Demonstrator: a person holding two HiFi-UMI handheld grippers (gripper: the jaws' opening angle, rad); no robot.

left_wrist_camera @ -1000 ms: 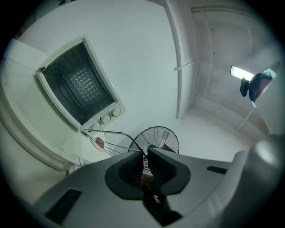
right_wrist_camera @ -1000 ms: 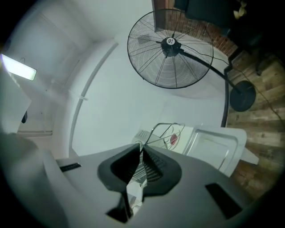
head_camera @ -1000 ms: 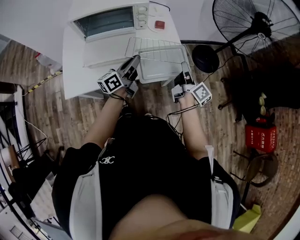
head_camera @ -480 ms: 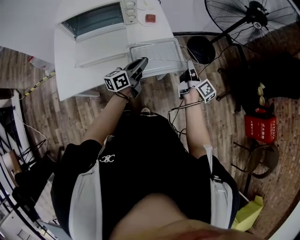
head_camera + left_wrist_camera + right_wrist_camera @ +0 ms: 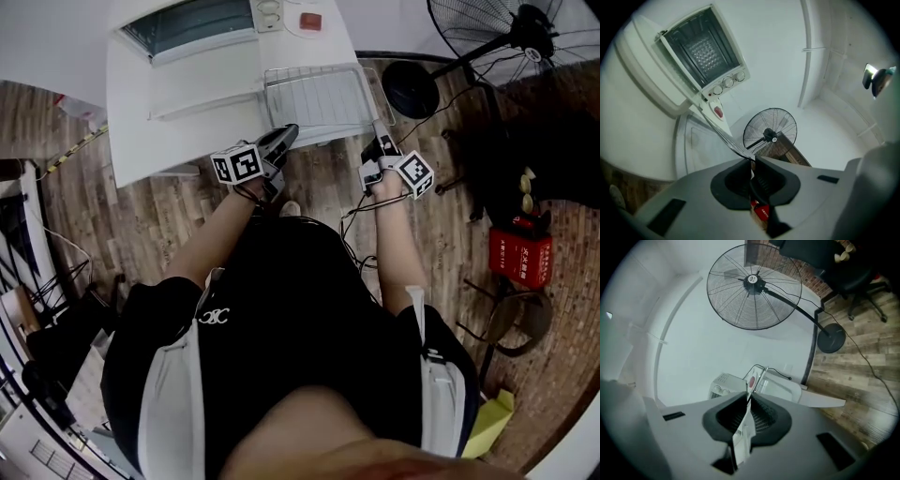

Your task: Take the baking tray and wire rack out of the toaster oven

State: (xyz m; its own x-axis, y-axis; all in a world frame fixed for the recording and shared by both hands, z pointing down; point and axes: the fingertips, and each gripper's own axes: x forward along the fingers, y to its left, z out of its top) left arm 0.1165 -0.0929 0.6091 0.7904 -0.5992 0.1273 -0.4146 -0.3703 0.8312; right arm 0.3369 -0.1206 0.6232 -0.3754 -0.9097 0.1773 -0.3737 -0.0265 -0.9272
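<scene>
Both arms: stretched forward, grippers about level (cubes up).
Left gripper (image 5: 285,133): jaws pinch baking tray (image 5: 328,129) at its near-left corner.
Right gripper (image 5: 380,143): pinches its right edge.
Wire rack (image 5: 314,92): atop tray, ahead of jaws.
Left gripper view, unlike right: toaster oven (image 5: 701,51) glass door.

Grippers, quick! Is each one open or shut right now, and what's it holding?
Left gripper: shut, pinching the near edge of the baking tray.
Right gripper: shut, pinching the same tray's near edge on the other side.
</scene>
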